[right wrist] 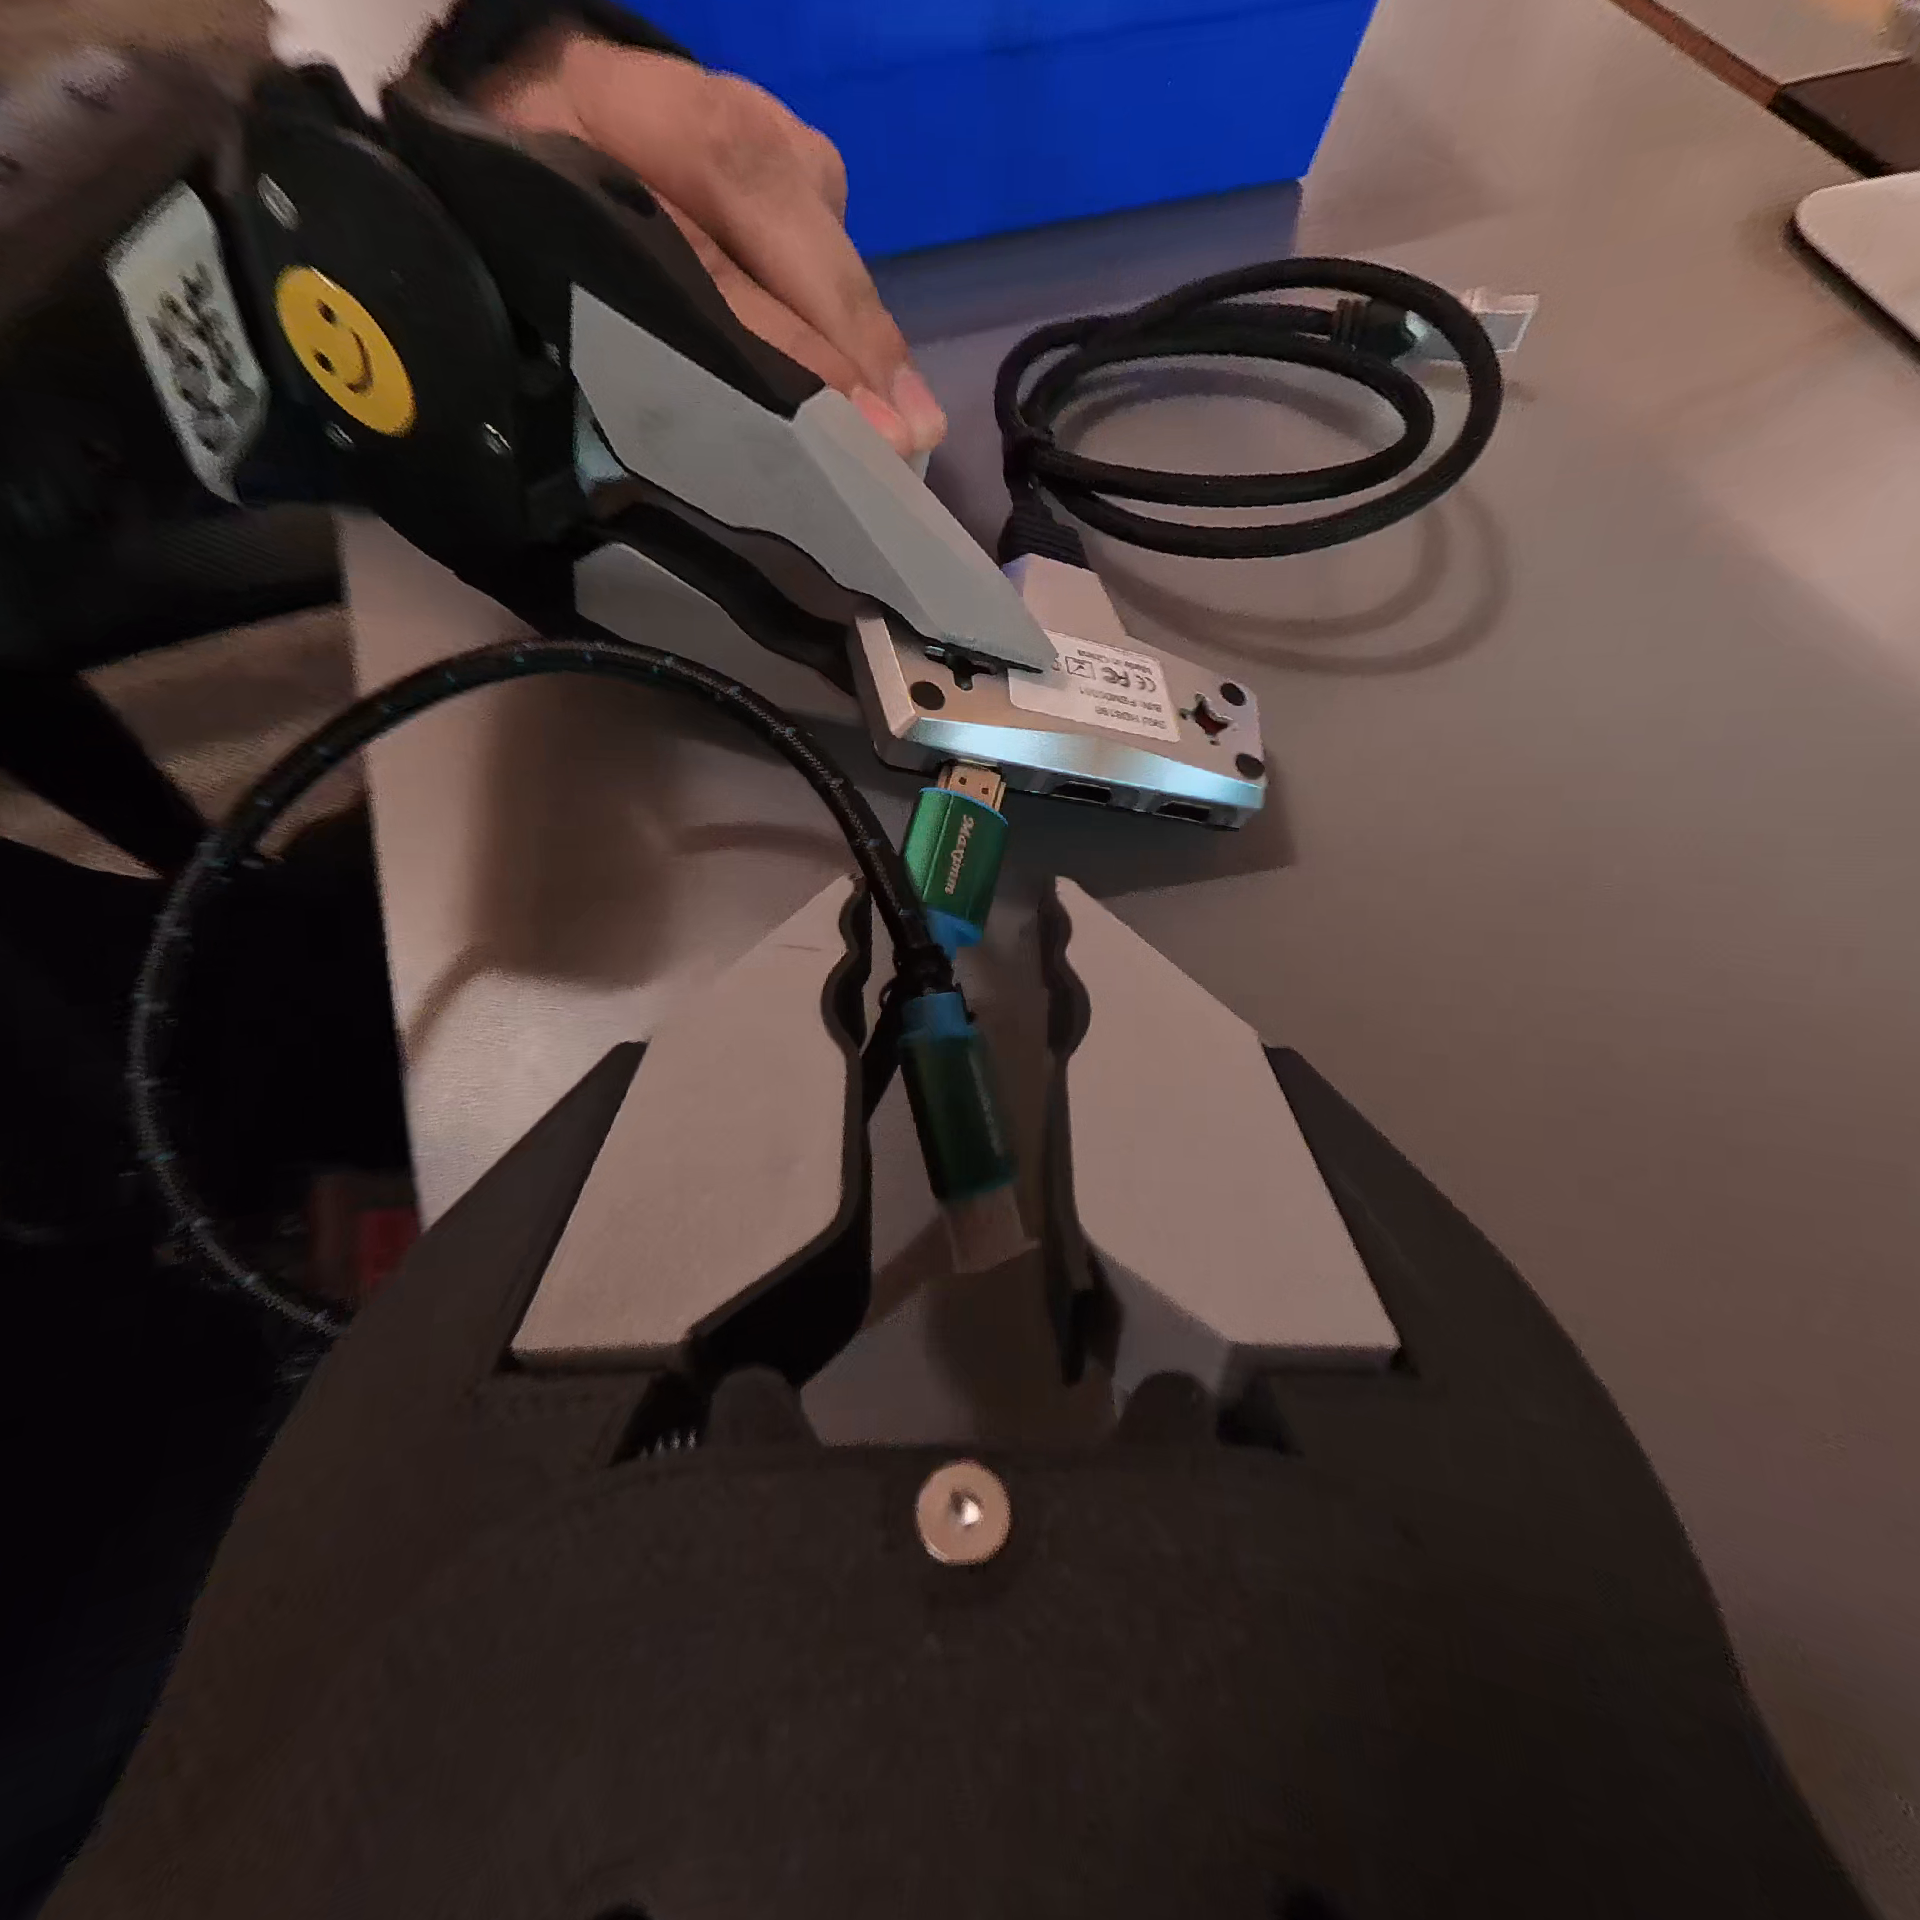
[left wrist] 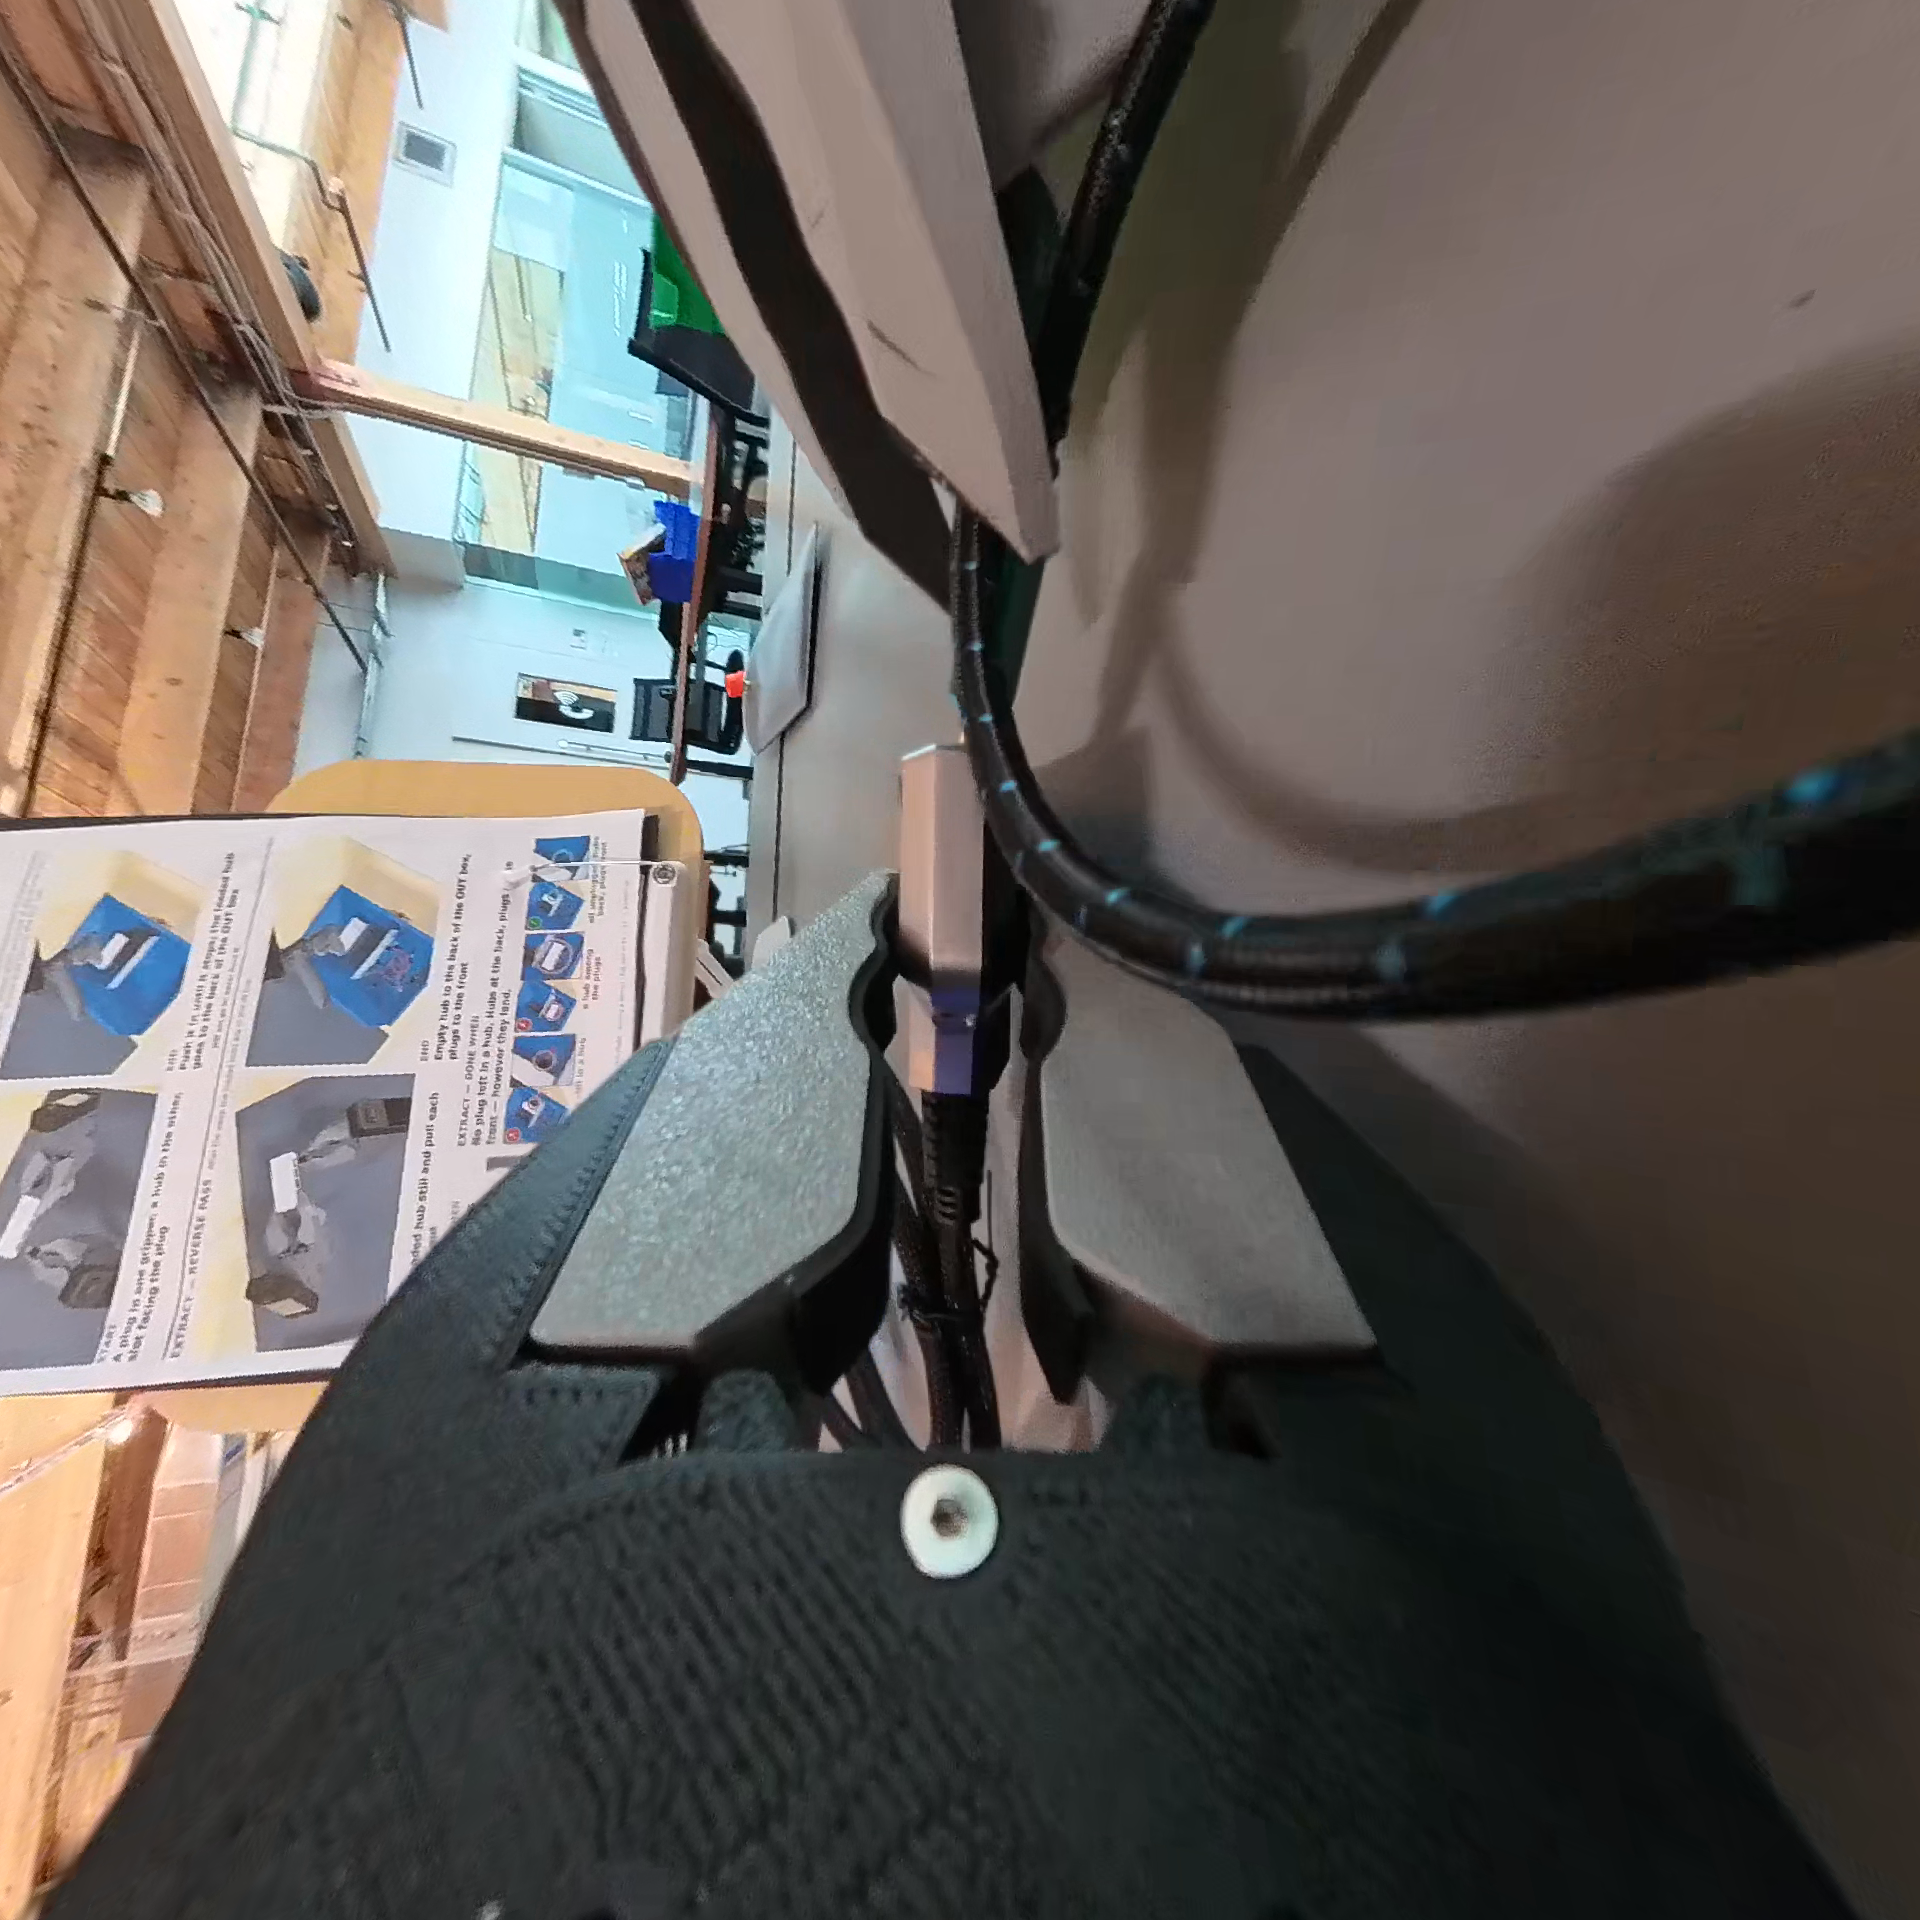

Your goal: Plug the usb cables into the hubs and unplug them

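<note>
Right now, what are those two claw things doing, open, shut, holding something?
Left gripper: shut on the silver hub.
Right gripper: jaws open; the green plug at the hub's port and the second green plug lie between them, ungripped.

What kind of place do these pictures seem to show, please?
Probably a workshop or lab bench: a grey table, a blue bin behind it, an illustrated instruction sheet propped nearby, and exposed timber ceiling beams over shelving with bins.

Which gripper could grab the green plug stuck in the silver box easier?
Probably the right gripper: its open fingers point at the green plug just ahead. The left gripper is shut on the silver box.
</note>
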A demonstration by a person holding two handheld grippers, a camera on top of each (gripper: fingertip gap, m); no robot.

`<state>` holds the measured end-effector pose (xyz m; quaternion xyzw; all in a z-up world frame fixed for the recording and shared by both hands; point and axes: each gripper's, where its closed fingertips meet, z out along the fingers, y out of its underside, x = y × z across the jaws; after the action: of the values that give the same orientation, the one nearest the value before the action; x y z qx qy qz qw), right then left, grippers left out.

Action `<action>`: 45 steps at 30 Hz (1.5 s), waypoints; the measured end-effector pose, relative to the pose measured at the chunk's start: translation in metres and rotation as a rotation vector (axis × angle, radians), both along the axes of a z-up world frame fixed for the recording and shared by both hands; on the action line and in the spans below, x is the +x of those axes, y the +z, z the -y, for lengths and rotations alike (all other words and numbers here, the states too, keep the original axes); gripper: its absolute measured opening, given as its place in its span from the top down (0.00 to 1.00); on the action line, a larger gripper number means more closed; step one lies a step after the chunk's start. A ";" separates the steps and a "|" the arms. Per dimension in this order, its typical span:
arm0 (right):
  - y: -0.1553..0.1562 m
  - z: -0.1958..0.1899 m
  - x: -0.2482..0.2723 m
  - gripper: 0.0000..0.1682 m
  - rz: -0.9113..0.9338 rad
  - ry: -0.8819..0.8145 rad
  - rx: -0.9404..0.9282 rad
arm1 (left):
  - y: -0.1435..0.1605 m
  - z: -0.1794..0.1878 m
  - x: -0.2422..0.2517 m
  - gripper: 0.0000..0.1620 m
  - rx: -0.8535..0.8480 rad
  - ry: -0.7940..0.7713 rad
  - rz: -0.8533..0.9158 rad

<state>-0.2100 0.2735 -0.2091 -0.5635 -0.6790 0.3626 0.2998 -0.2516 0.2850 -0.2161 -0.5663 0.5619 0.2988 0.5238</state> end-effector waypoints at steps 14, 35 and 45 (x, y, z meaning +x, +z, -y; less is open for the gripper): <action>-0.015 0.003 -0.006 0.90 0.017 -0.082 0.004 | -0.003 0.001 -0.001 0.89 0.011 -0.006 -0.045; -0.005 0.007 0.007 0.90 0.185 0.150 0.045 | 0.002 0.004 0.014 0.87 0.113 -0.064 -0.112; -0.005 0.012 -0.003 0.90 0.182 0.132 -0.016 | 0.000 0.002 0.011 0.89 0.054 -0.008 -0.092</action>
<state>-0.2133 0.2619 -0.2144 -0.5506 -0.7360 0.3344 0.2082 -0.2405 0.2834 -0.2164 -0.5352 0.5795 0.3376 0.5136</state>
